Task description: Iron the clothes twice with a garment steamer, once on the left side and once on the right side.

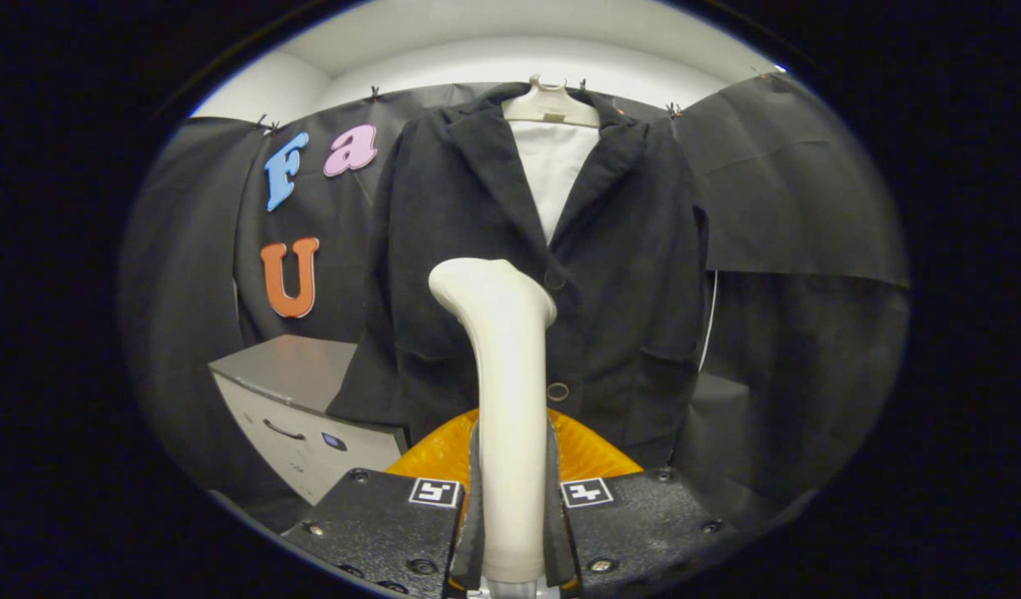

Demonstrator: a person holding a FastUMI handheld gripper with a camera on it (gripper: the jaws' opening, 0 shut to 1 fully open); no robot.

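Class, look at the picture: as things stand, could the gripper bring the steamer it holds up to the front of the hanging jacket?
Probably yes. The gripper is shut on the steamer, and the jacket hangs straight ahead, nothing visible between them.

Tongs (510, 532) clamped on the steamer (504, 399), both fingers pressing its handle, head raised just ahead. Jacket (610, 274) hanging beyond, filling the far middle, a hanger (550, 106) at its top. Open room between steamer head and jacket front. Low cabinet (298, 408) blocking the near left, touching the jacket's hem. Cloth wall (793, 200) closing off left and right.
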